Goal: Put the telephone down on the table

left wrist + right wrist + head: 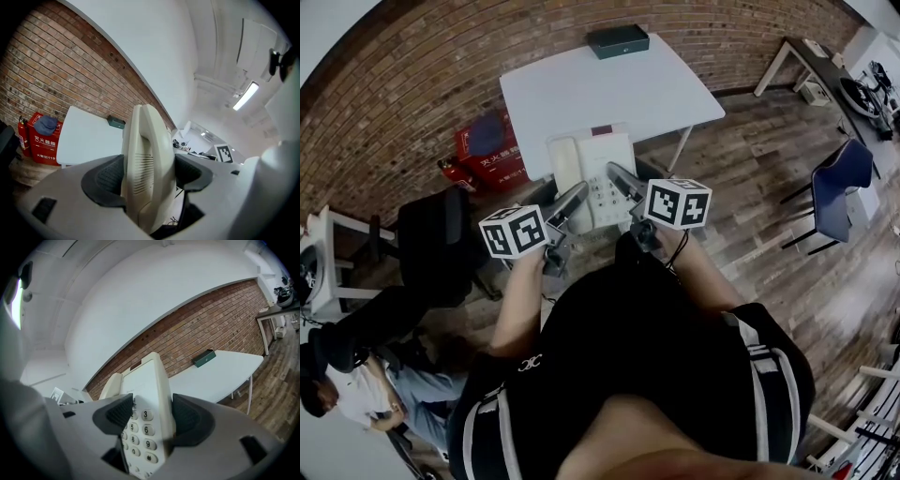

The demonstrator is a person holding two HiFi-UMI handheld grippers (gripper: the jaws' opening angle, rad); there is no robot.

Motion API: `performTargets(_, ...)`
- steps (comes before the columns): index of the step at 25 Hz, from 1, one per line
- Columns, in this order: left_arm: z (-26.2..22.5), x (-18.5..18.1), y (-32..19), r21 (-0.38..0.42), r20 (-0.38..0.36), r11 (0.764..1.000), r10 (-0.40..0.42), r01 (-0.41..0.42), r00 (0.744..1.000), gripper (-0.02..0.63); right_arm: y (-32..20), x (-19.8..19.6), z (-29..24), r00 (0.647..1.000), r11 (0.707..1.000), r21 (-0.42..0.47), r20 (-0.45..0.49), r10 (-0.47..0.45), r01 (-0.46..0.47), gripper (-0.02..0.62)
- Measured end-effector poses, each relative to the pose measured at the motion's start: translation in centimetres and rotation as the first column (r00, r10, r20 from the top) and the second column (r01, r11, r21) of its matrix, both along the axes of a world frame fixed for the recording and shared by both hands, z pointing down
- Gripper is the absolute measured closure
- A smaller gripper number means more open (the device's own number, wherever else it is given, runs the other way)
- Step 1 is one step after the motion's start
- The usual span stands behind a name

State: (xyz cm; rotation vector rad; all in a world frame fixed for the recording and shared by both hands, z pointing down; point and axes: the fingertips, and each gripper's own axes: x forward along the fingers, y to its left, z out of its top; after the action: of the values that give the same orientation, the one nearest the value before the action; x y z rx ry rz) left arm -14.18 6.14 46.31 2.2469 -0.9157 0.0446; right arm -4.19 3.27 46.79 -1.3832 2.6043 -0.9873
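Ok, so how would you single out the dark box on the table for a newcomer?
Find the brick wall, then the white table against it. At the table's far edge, nearest the wall, lies a flat dark green box. Its neighbours differ: the cream telephone is held up by the left gripper and the right gripper, and the red crate stands on the floor.

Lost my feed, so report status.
Left tool and right tool shut on telephone. Telephone held up, not on table. Dark box at far edge.
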Motion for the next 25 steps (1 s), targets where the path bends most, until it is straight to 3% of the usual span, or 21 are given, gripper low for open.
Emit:
performTargets(13,0.7,2.8,-15.3,-0.028,0.014,0.999,-0.035,0.035,0.999,0.268,-15.4,2.8,1.2,1.0,0.999,-0.041,0.018,-0.015,0.016,0.371)
performTargets(25,0.3,5.6,-28.4,-0.085,0.015,0.991,-0.102,0.103,0.995,0.27,-29.2,5.4,0.8,0.996,0.992,-0.094,0.007,-0.085,0.085,0.371)
